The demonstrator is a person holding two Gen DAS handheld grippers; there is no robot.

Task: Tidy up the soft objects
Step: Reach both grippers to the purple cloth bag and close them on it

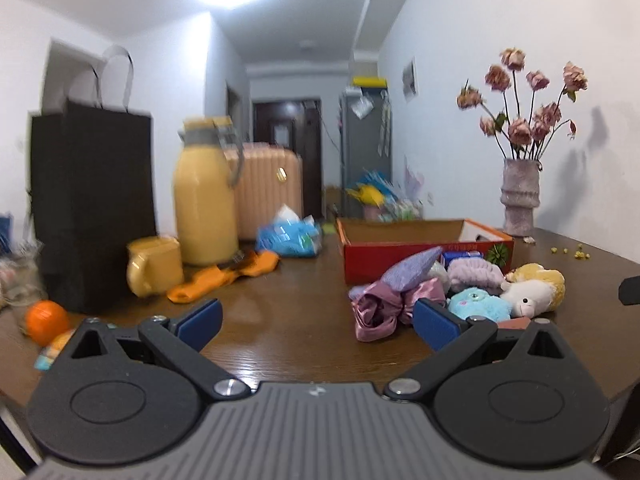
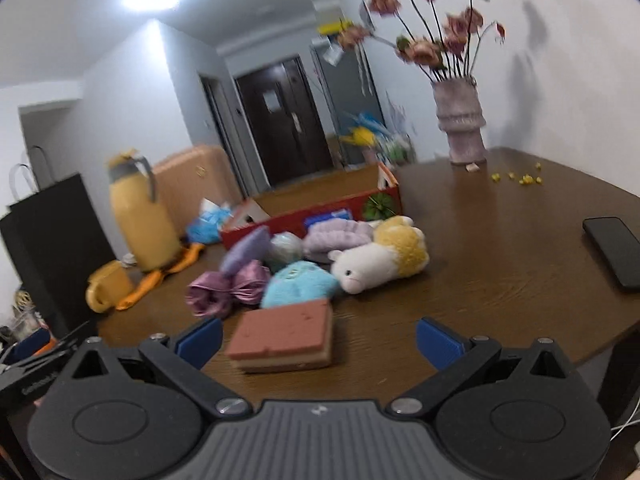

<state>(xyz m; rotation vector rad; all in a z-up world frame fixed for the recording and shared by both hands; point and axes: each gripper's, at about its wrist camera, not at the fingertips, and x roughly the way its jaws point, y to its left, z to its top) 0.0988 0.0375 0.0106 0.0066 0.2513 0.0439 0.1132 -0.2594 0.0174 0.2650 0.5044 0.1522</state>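
A pile of soft things lies on the brown table in front of a red cardboard box (image 1: 420,250) (image 2: 304,216): a pink satin scrunchie (image 1: 378,308) (image 2: 224,288), a lilac pouch (image 1: 408,274) (image 2: 244,254), a blue plush (image 1: 478,304) (image 2: 300,284), a white-and-yellow lamb plush (image 1: 532,288) (image 2: 380,258) and a purple headband (image 1: 474,274) (image 2: 336,234). A brown layered sponge (image 2: 284,334) lies nearest my right gripper (image 2: 318,340), which is open and empty just behind it. My left gripper (image 1: 316,320) is open and empty, left of the pile.
A vase of dried roses (image 1: 520,200) (image 2: 460,120) stands at the back right. A yellow flask (image 1: 204,196), yellow mug (image 1: 154,266), orange socks (image 1: 224,276), black paper bag (image 1: 92,208) and an orange ball (image 1: 46,320) sit on the left. A black phone (image 2: 614,252) lies at the right.
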